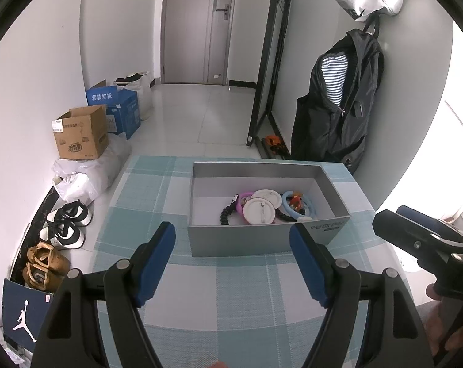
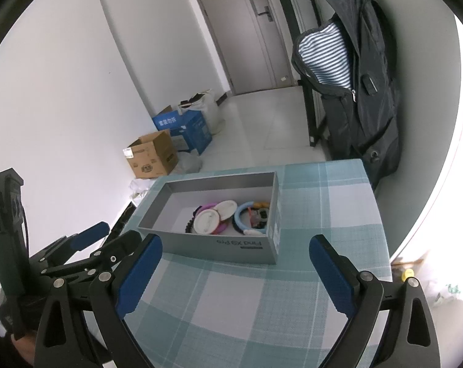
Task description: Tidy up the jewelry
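Both tongs (image 1: 231,239) (image 2: 234,254) apart, empty; jewelry (image 1: 262,207) in box (image 1: 262,239) overlapping, indistinct.

The grey box (image 2: 219,247) reads "Find X9 Pro", upside down. At ten o'clock, a blue carton (image 1: 104,96) says "套装勿拆". At seven o'clock, a Jumpman logo marks a navy shoebox (image 1: 23,316).

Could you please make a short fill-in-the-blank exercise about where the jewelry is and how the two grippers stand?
1. All the jewelry lies inside the grey ____ on the checked tablecloth.
2. The light blue ring lies to the ____ of the two white round badges.
3. The left gripper and right gripper are both ____ and hold nothing.

Missing words: box; right; open
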Action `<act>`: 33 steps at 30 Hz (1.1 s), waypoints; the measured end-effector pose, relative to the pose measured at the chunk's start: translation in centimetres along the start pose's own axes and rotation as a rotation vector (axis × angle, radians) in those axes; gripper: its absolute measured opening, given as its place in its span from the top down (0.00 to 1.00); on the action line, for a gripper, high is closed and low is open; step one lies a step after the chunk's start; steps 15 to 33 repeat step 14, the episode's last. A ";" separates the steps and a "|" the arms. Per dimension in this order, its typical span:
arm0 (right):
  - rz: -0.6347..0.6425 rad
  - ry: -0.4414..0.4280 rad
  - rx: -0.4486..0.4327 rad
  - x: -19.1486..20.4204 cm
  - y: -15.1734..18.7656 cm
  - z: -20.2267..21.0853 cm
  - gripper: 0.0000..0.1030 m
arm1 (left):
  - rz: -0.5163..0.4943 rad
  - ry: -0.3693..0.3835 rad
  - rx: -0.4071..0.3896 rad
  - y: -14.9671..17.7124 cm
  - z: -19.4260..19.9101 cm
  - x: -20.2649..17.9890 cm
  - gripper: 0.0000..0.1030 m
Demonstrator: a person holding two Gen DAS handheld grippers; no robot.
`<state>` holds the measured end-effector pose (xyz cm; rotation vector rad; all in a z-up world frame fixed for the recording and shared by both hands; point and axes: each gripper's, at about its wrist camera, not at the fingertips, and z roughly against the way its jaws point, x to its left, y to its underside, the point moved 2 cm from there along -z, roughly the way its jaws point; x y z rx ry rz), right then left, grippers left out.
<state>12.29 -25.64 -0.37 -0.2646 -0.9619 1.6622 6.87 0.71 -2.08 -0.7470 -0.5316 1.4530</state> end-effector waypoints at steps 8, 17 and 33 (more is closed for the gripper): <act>-0.002 0.003 0.002 0.0 0.1 0.0 0.06 | 0.028 -0.002 0.016 0.0 -0.3 0.3 0.29; -0.005 0.003 0.002 0.1 0.1 0.0 0.06 | 0.047 0.029 0.013 -0.1 -0.3 0.5 0.29; -0.005 0.003 0.002 0.1 0.1 0.0 0.06 | 0.047 0.029 0.013 -0.1 -0.3 0.5 0.29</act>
